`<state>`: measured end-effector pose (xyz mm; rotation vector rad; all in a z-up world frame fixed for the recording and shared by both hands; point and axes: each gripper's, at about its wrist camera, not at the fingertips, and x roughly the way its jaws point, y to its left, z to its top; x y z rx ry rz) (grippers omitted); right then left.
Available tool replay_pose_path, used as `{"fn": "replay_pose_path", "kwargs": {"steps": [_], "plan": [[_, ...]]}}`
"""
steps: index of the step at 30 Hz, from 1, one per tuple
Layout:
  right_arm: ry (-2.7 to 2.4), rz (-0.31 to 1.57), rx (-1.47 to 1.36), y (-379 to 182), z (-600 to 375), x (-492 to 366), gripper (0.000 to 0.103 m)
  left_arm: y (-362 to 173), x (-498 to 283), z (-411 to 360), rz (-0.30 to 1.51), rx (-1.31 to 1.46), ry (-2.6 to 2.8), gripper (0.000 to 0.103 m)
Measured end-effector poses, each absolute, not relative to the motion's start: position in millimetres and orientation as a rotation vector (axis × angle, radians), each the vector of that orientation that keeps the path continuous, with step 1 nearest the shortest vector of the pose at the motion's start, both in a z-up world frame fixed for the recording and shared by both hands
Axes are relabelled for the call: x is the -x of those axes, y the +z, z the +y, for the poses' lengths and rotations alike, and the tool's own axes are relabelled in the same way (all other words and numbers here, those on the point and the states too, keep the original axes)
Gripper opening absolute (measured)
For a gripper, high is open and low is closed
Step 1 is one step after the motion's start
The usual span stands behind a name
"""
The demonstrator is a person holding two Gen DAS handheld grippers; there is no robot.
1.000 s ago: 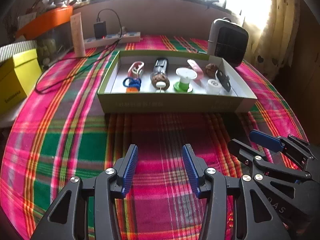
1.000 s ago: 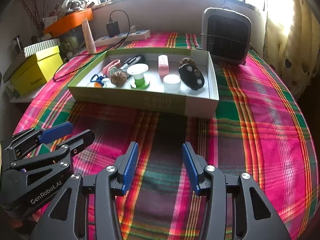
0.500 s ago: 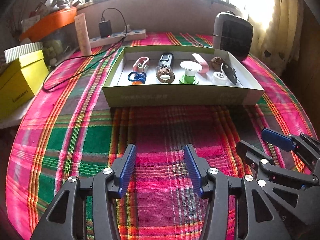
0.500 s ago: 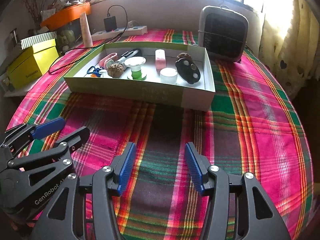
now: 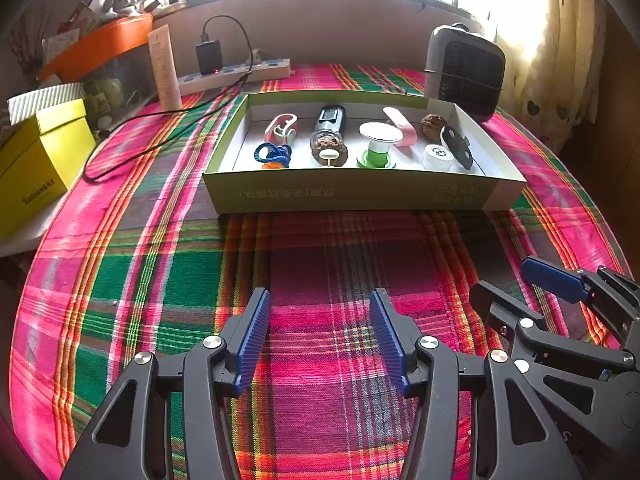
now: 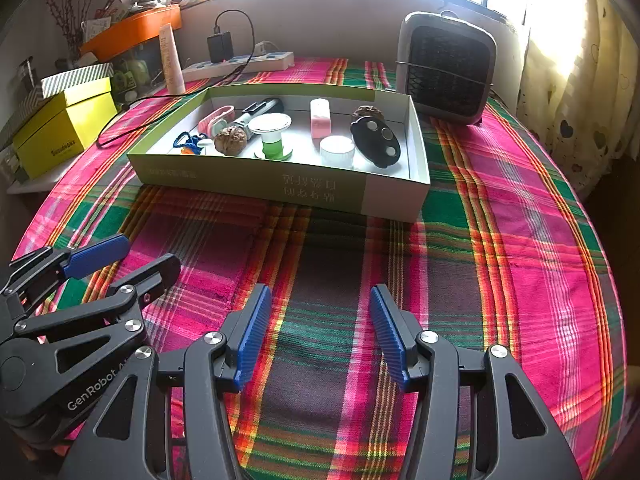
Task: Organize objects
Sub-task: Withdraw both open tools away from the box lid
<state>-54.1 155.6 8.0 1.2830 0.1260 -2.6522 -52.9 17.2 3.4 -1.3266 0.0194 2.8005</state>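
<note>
A shallow green-and-white box [image 5: 360,194] [image 6: 280,184] stands on the plaid cloth. It holds several small objects: a blue cord [image 5: 274,154], a walnut [image 5: 330,148] [image 6: 231,140], a green-and-white spool [image 5: 378,144] [image 6: 272,134], a pink case [image 5: 400,126] [image 6: 320,118], a white cap [image 5: 437,157] [image 6: 337,150] and a black oval piece [image 5: 456,146] [image 6: 376,142]. My left gripper [image 5: 319,336] is open and empty, low over the cloth well in front of the box. My right gripper [image 6: 320,334] is open and empty beside it.
A grey fan heater [image 5: 464,70] [image 6: 448,68] stands behind the box at the right. A power strip with a charger and black cable [image 5: 236,74], a tube [image 5: 164,66], a yellow box [image 5: 40,156] and an orange tray [image 5: 100,44] line the left and back.
Both grippers have drawn back and risen a little from the box, which now looks farther off. Both stay open and empty. The objects in the box have not moved.
</note>
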Motion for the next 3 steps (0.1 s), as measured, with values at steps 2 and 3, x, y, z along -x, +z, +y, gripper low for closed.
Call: {"fn": "replay_pose_path", "kwargs": {"steps": [2,3], "plan": [[-2.652,0.126,-1.283,8.0,156.2,54.0,0.053,3.3,52.9,17.4,0.020,1.327,2.801,0.051],[-2.652,0.126,-1.283,8.0,155.6,54.2,0.053,3.4,52.9,17.2,0.021,1.327,2.801,0.051]]}}
